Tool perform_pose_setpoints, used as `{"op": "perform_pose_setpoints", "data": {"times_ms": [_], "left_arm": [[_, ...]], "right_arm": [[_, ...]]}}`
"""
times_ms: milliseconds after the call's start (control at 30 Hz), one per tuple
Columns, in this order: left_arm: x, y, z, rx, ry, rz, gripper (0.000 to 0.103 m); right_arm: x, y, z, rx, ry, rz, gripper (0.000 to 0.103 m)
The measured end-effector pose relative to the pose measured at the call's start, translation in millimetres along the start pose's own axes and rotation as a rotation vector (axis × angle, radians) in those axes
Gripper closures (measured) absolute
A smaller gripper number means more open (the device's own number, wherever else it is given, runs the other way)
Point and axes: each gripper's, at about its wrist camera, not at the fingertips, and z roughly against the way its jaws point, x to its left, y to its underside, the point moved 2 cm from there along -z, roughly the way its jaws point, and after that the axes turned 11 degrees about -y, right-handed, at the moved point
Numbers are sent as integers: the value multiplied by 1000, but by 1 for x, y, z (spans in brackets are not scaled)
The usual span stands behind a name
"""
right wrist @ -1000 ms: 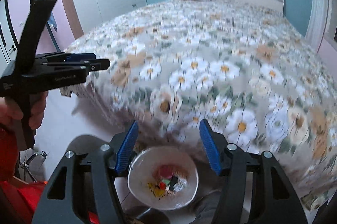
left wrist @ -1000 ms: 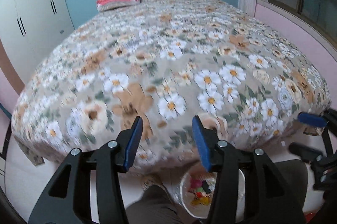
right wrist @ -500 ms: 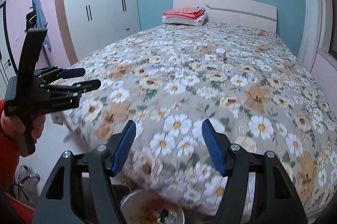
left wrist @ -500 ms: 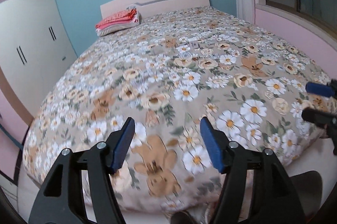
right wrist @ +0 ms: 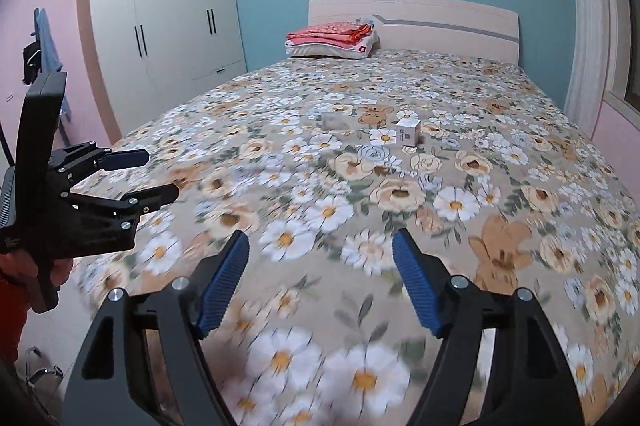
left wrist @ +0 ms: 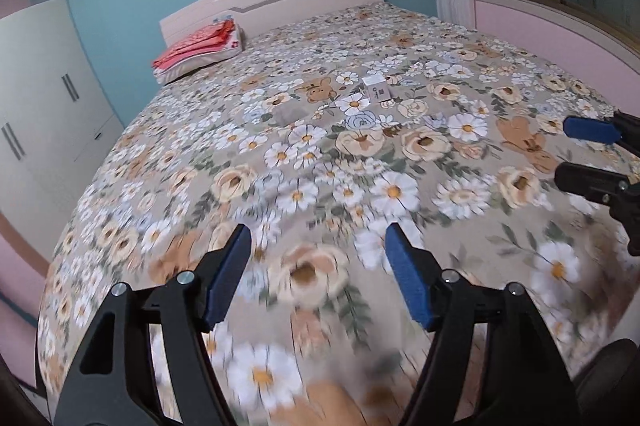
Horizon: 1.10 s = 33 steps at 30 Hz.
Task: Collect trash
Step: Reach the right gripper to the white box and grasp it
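Observation:
A small white box [left wrist: 376, 88] lies on the floral bedspread mid-bed; it also shows in the right wrist view [right wrist: 408, 131]. A flat clear wrapper [left wrist: 289, 113] lies to its left, and shows in the right wrist view [right wrist: 335, 121]. My left gripper [left wrist: 318, 258] is open and empty over the bed's near end, far short of both. My right gripper [right wrist: 320, 264] is open and empty beside it. Each gripper shows in the other's view: the right [left wrist: 588, 153], the left [right wrist: 140, 175].
The bed [right wrist: 520, 153] fills the view. Folded red bedding on a pillow [right wrist: 332, 39] lies at the headboard. A white wardrobe [right wrist: 168, 25] stands left. A window wall [left wrist: 560, 5] runs along the right.
Both grippers have risen and moved forward from the floor-side bin over the bed's near end. The bin has dropped out of view; the box and wrapper have come into view.

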Motion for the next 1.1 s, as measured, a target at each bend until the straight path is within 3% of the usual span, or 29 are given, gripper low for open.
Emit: {"op": "perform_pose_setpoints", "data": {"times_ms": [233,367,567,967,1100], "left_arm": [[12,-54,-124,27,-18,-76,34],[20,-77,-183,91,101,-74,34],[35,-105,-246,136,217,-63,34],[51,-148,-353,94,333,-161,34],[46,-155,-386,75,314,-208,34]], "right_arm": [[-58,-40,-90,0,31,-31,25],[-90,-65,-137,36,41,-85,25],[-134,-95,-188,72,38,-215,23],[-191,-118,-284,86,172,-337,21],[-208,-119,-308,97,188,-349,21]]}}
